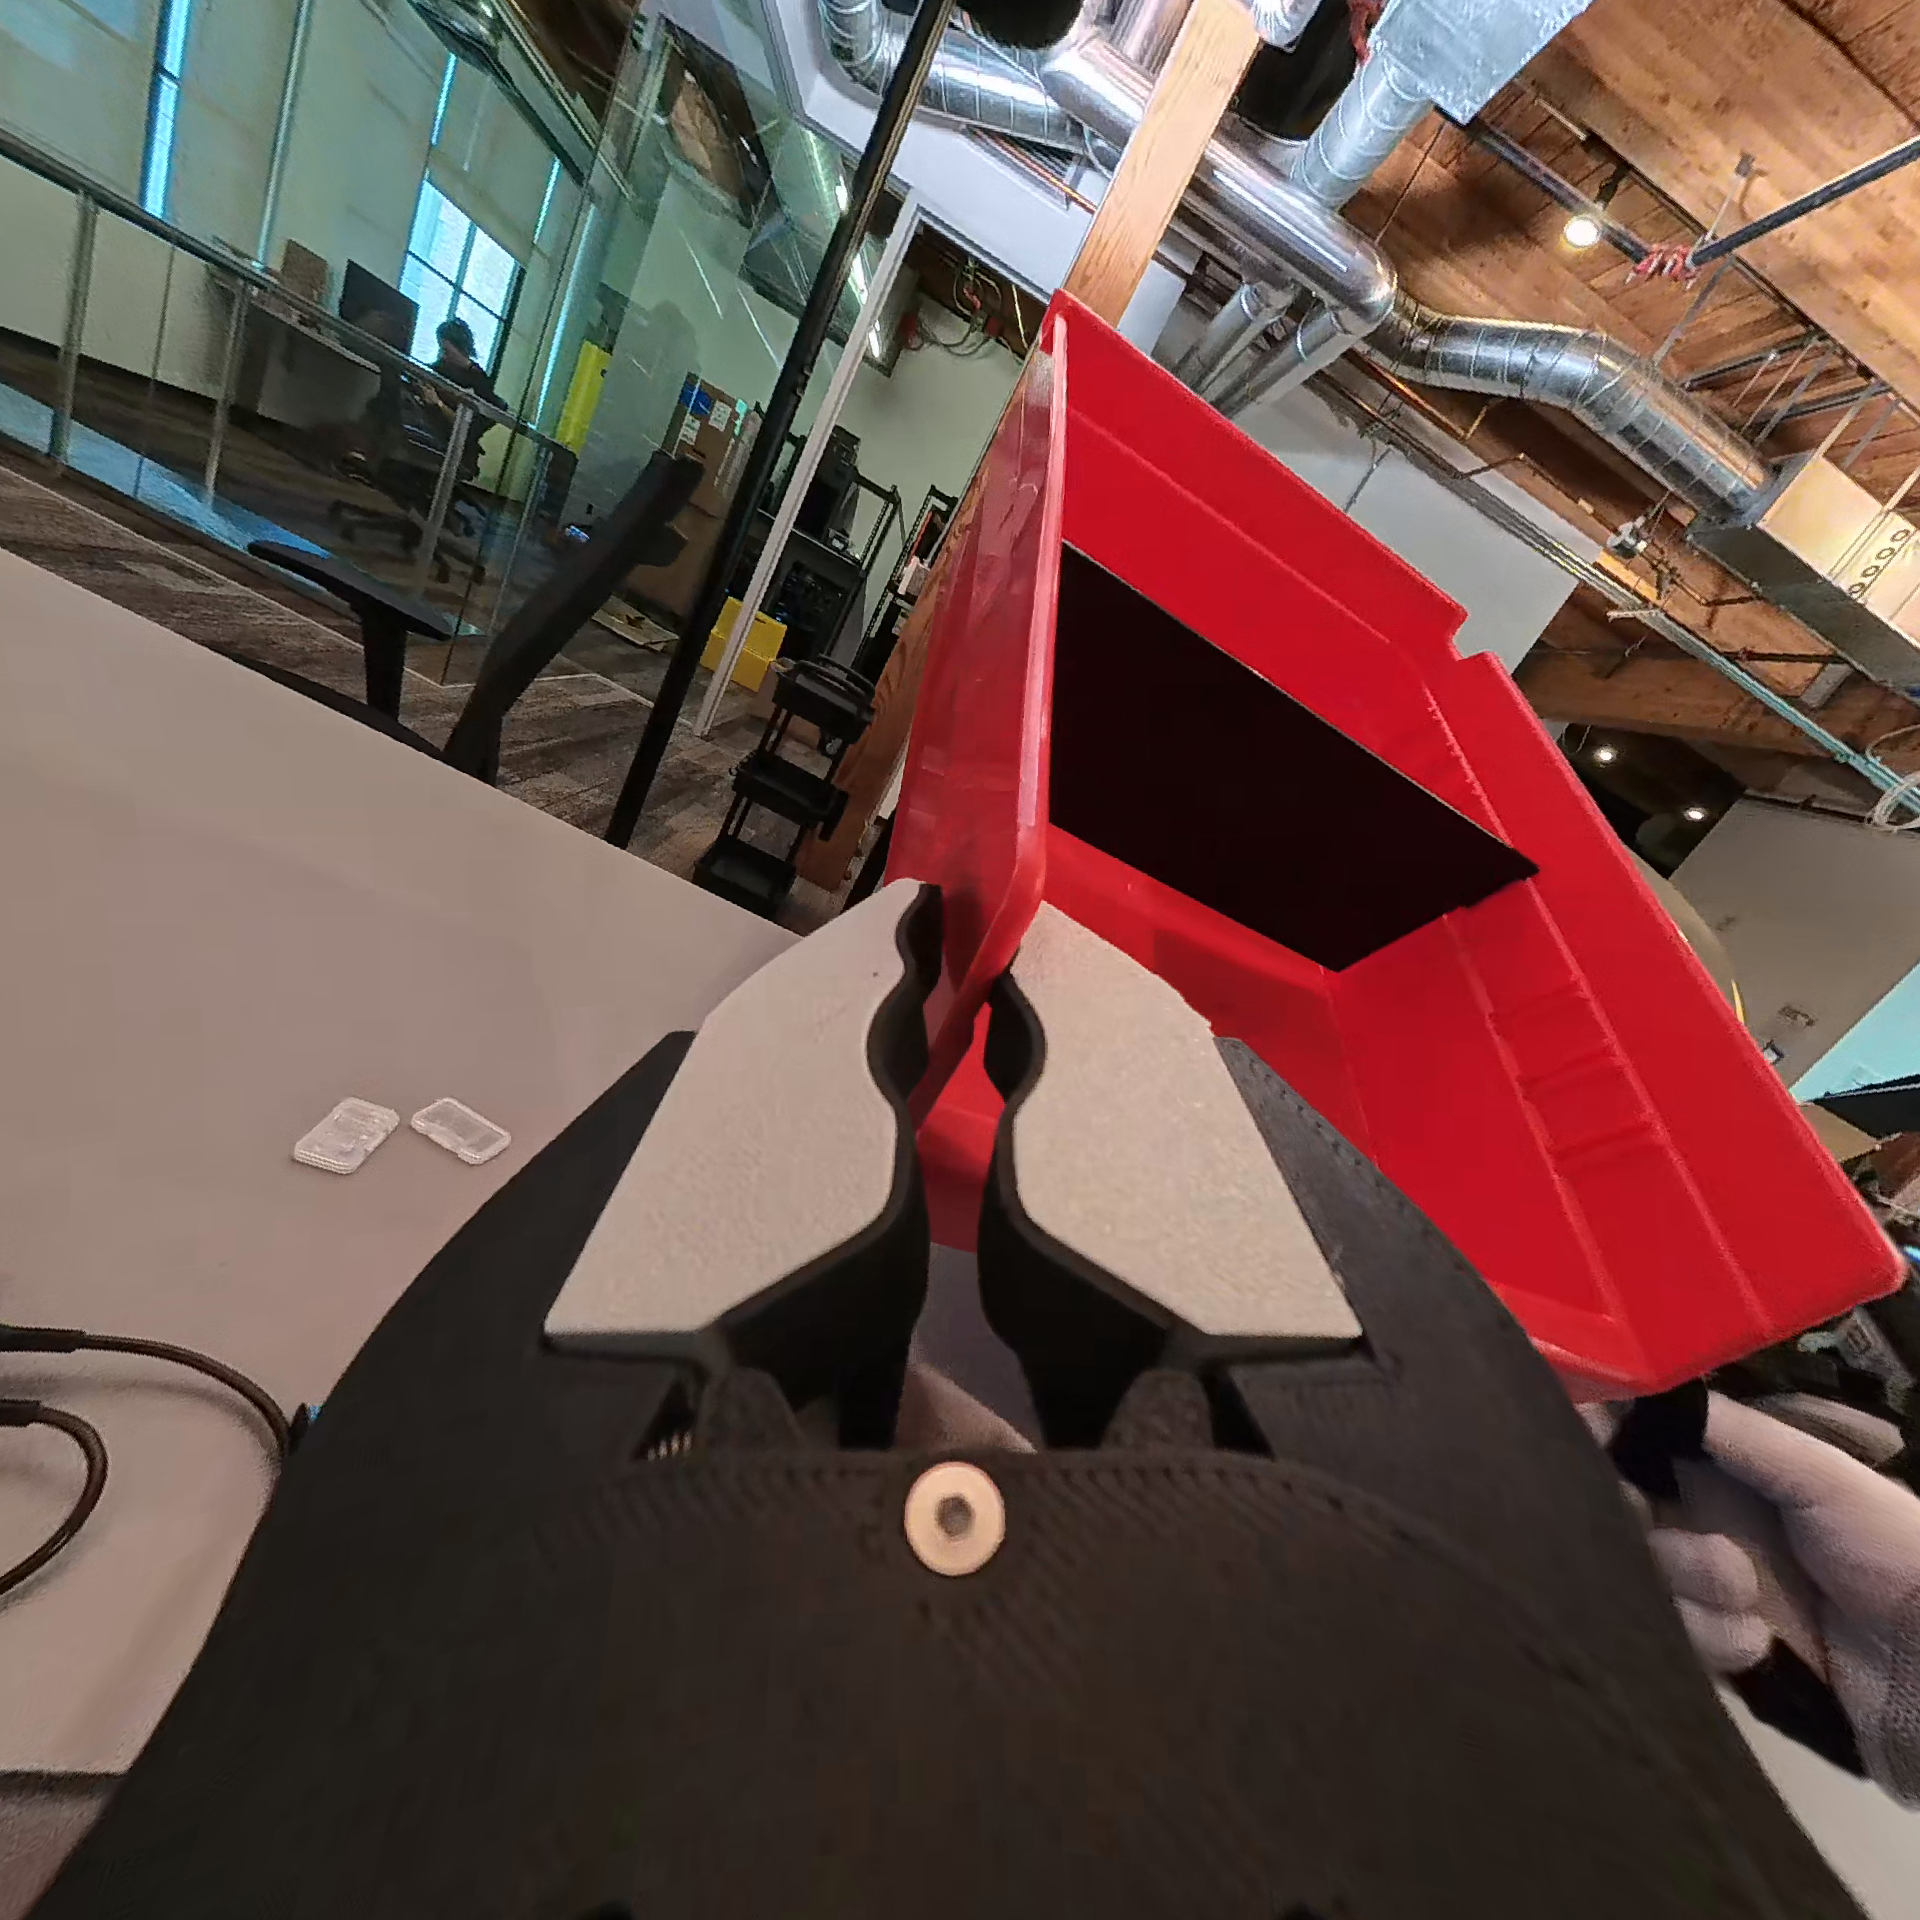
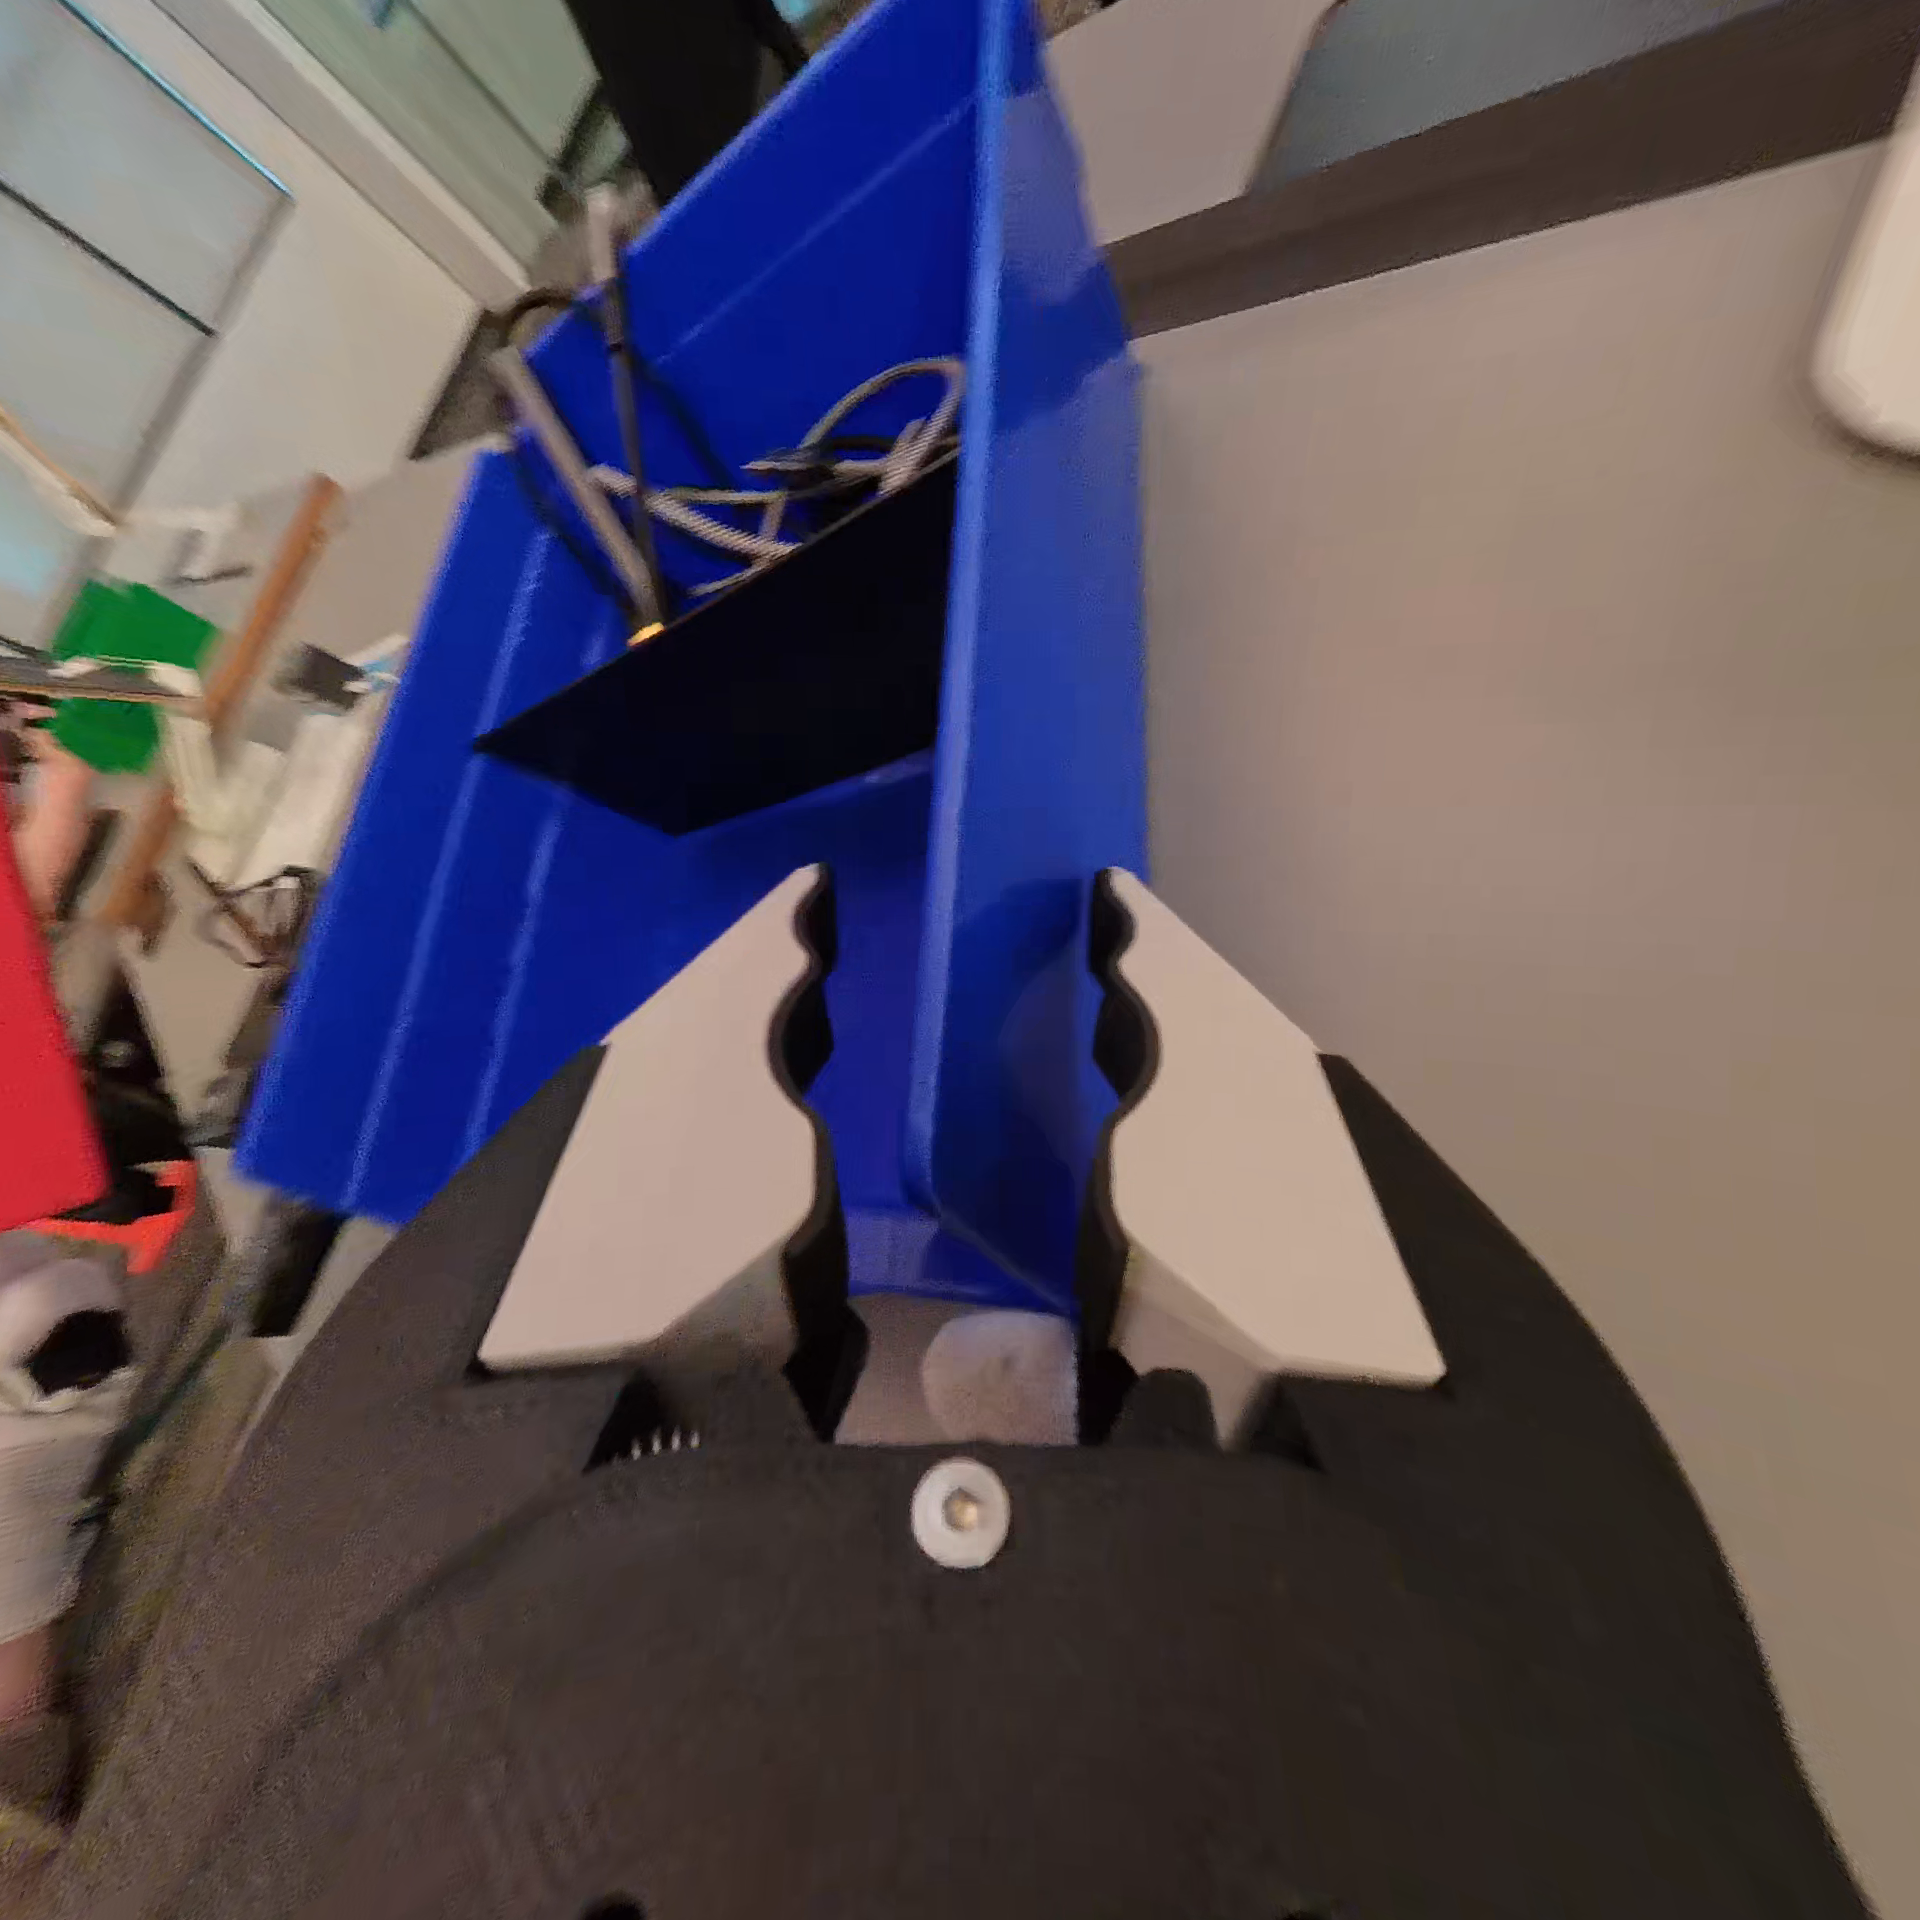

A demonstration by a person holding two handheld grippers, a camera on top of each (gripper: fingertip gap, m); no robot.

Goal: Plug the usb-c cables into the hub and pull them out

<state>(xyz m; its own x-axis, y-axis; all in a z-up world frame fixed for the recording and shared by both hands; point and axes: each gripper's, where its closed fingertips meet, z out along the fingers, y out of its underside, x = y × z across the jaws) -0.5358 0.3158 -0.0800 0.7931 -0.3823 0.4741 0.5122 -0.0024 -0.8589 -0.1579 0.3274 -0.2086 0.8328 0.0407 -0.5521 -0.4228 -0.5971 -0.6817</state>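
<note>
The left gripper [image 1: 966, 961] pinches the red bin [image 1: 1455, 987] wall, tipping it; the right gripper [image 2: 961, 935] gapes astride the blue bin [image 2: 727, 935] wall, probably to grab it.

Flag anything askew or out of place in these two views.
Both bins are tipped off level. The left hand-held gripper is clamped on the wall of the empty red bin, lifting it at a tilt. The right hand-held gripper straddles the blue bin wall, open; its tangled cables have slid to the far end.
</note>
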